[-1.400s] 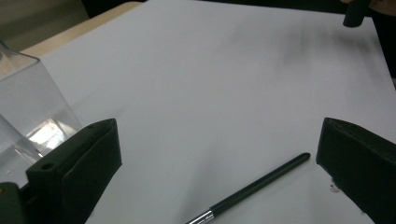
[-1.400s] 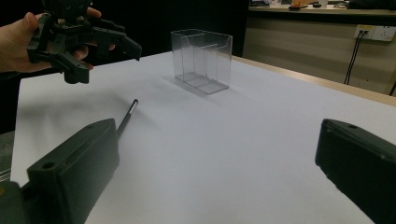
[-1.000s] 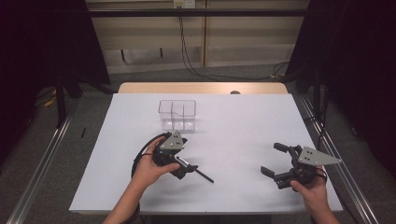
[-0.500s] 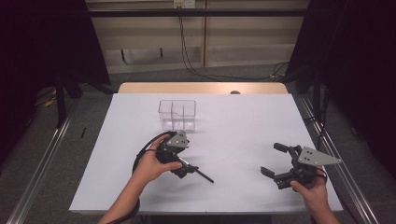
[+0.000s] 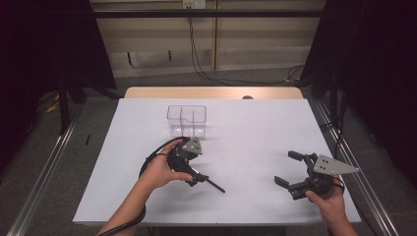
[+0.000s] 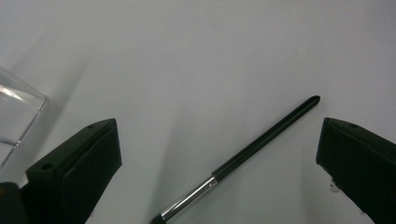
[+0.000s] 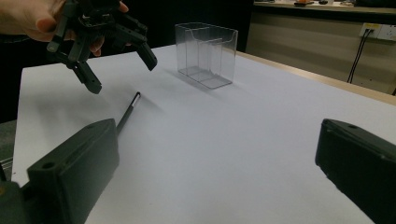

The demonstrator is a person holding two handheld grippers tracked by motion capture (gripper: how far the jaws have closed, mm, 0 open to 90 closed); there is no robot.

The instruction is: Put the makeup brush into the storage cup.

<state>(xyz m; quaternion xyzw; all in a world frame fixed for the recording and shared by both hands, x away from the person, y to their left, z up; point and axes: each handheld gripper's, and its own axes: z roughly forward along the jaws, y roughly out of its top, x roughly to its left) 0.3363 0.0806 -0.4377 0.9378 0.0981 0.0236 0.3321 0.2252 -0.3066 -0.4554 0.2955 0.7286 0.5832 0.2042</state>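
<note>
1. Left hand [image 5: 160,169] comes in from bottom-left of high view, forearm angled up and right, wrist bent so the left gripper [image 5: 195,178] tips down over the table [image 5: 255,128]. In right gripper view it hangs above the sheet, not touching it.
2. Left gripper jaws: released, spread wide. In left gripper view they straddle the pen [image 6: 243,156] w/ clear gaps both sides; no contact.
3. Pen: black, w/ a silver band, lying flat on the white table, slanted. Its silver end sits under the left gripper; the black tip pokes out toward centre-right in high view [image 5: 214,185].
4. Right hand [image 5: 330,199] at bottom-right of high view, holding the right gripper [image 5: 290,169] low near the table's near-right corner, pointed left toward the pen. Well apart from it.
5. Right gripper jaws: released, wide apart, nothing between them but bare table.
6. Clear box [image 5: 187,120] stands upright beyond the left hand, nearer the far edge; apart from the pen. Inner dividers visible; looks like 3 compartments.
7. Count: 1 pen, 1 clear box, 2 grippers, 2 hands.
</note>
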